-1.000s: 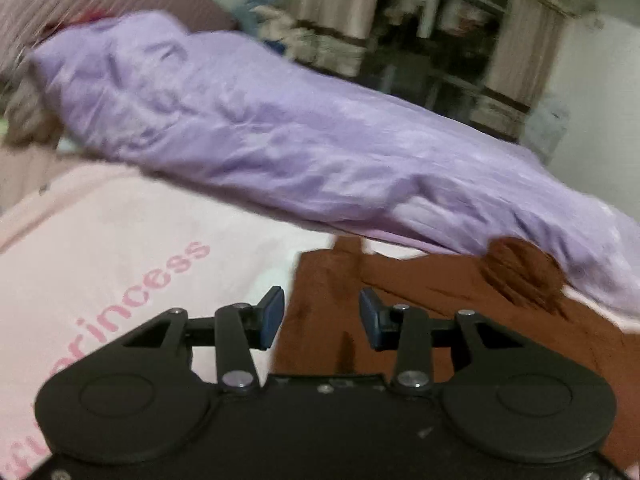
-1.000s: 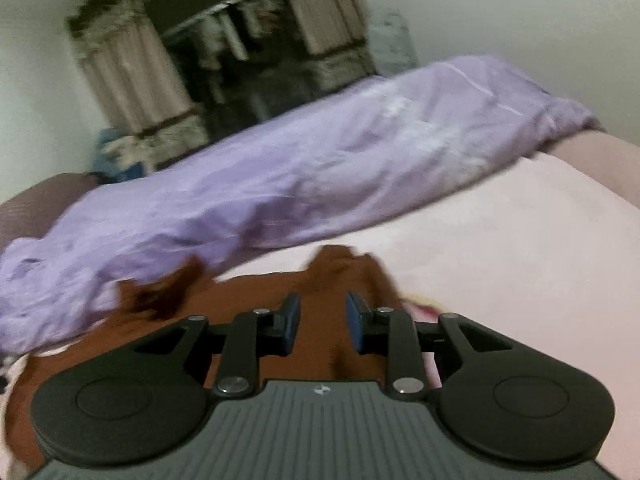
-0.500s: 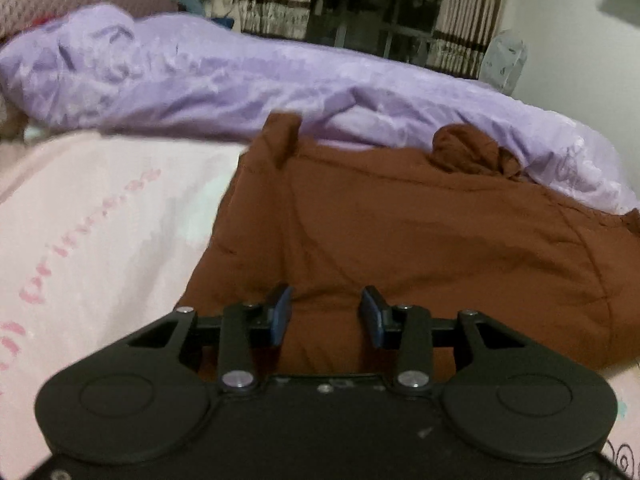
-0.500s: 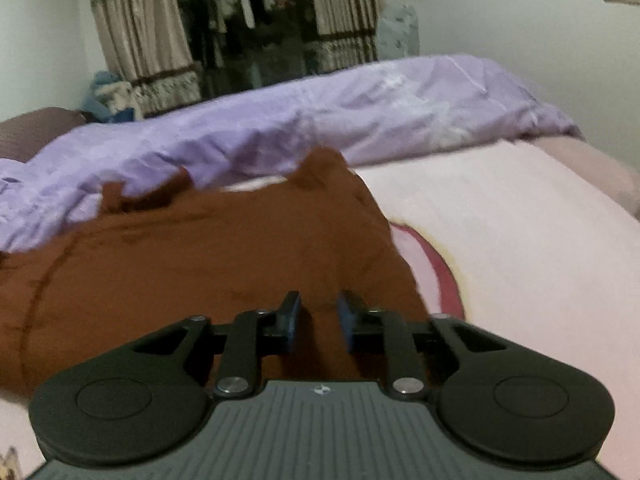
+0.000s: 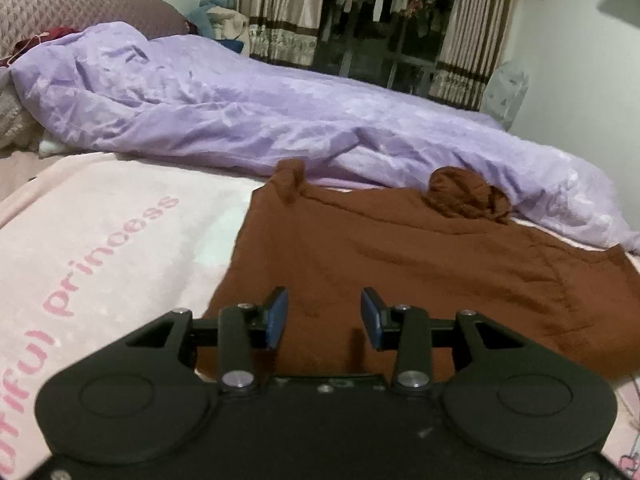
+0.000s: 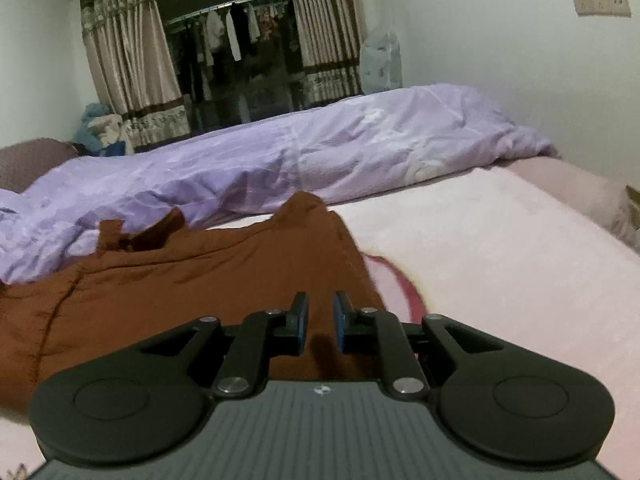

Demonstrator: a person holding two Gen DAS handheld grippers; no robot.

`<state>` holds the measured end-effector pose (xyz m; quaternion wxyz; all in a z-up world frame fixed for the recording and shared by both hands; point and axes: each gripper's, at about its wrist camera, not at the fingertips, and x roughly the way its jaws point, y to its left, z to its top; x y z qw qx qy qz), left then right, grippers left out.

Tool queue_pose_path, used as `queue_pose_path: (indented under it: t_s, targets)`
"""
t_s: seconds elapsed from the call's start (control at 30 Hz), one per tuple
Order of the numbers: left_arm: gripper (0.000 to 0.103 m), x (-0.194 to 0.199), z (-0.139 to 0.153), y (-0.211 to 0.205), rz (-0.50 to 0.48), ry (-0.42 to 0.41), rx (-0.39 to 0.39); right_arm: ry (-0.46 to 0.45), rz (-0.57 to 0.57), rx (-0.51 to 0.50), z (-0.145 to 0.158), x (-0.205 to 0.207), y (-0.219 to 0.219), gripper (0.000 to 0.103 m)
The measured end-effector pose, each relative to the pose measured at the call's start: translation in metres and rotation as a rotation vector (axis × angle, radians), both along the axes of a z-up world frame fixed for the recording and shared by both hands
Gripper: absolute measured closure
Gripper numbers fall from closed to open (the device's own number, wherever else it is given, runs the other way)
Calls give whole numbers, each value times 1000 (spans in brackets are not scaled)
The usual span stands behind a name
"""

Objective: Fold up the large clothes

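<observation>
My left gripper (image 5: 322,318) stands partly open and my right gripper (image 6: 320,320) narrow, its jaws having just been opening, nothing pinched in either; both hover above the near edge of the rust-brown cloth garment (image 5: 400,264) spread on the pink blanket (image 5: 100,240), beside the lilac quilt (image 5: 240,120)

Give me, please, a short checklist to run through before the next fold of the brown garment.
1. Brown garment lies spread on the pink blanket: ok.
2. Far edge clear of the purple quilt: not ok, its bunched corners touch it.
3. Left hand-held gripper over the near edge, open, nothing held: ok.
4. Right hand-held gripper: narrow gap, jaws just opening, nothing pinched: ok.
5. Near hem flat under the grippers: cannot tell.
</observation>
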<state>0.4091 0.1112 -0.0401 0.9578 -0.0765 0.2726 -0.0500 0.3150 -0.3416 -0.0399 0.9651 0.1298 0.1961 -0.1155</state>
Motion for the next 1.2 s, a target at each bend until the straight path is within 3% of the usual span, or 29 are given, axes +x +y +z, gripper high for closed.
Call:
queue_pose_path:
  t_s: [0.17, 0.3, 0.4, 0.5, 0.67, 0.77, 0.83, 1.0, 1.2]
  targets:
    - [63, 17, -25, 4, 3, 58, 10, 67, -20, 48, -22, 13, -10, 88]
    - [63, 20, -32, 2, -4, 41, 24, 66, -23, 55, -30, 14, -13, 89]
    - [64, 22, -29, 9, 3, 56, -28, 75, -34, 64, -23, 13, -13, 88]
    - [63, 18, -20, 16, 21, 56, -92, 48, -55, 62, -6, 7, 0, 80]
    - [48, -14, -1, 19, 51, 4, -141, -45, 120, 35, 27, -1, 60, 78]
    - [32, -38, 3, 19, 82, -39, -142, -65, 254, 10, 36, 1, 109, 71]
    - [21, -48, 1, 22, 113, -46, -182, -57, 316, 16, 34, 6, 135, 70]
    - [21, -52, -22, 37, 182, 30, -387, -10, 346, -1, 16, 26, 183, 70]
    - [21, -35, -47, 40, 214, 101, -510, 58, 314, 0, -4, 41, 196, 70]
